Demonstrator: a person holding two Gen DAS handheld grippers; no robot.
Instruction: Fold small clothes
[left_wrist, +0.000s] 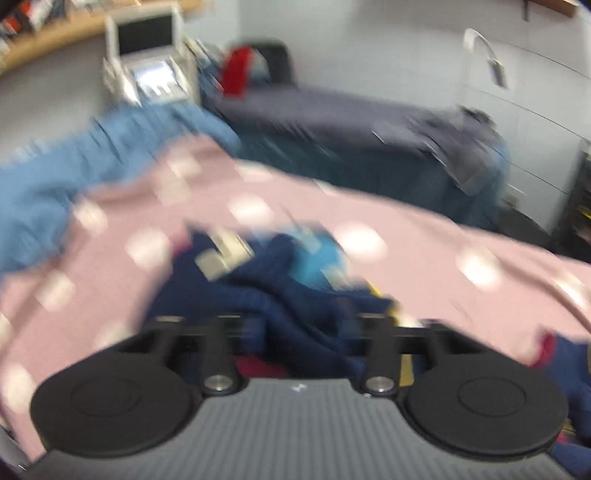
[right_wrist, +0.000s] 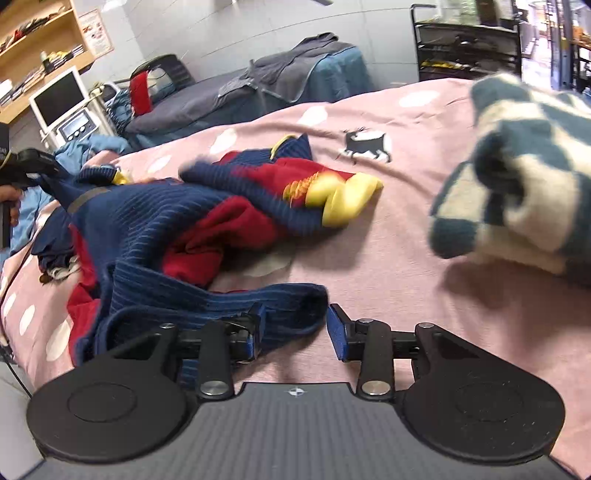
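Note:
A small navy, red and yellow knit garment (right_wrist: 207, 218) lies crumpled on the pink dotted bedspread (right_wrist: 388, 236). My right gripper (right_wrist: 295, 332) is open, its blue-padded fingers astride a navy ribbed hem of the garment at the near edge. In the blurred left wrist view the navy garment (left_wrist: 295, 295) is bunched over my left gripper (left_wrist: 299, 332); the fingertips are buried in the cloth, so the jaw state is unclear. The left gripper (right_wrist: 26, 166) also shows at the far left of the right wrist view, at the garment's other end.
A folded teal and cream checked knit (right_wrist: 517, 177) sits on the bed at right. Light blue cloth (left_wrist: 92, 166) lies at the bed's far left. Beyond are a grey bed (right_wrist: 240, 96), a white machine with a screen (right_wrist: 62, 107), wooden shelves (right_wrist: 37, 44) and a black cart (right_wrist: 465, 48).

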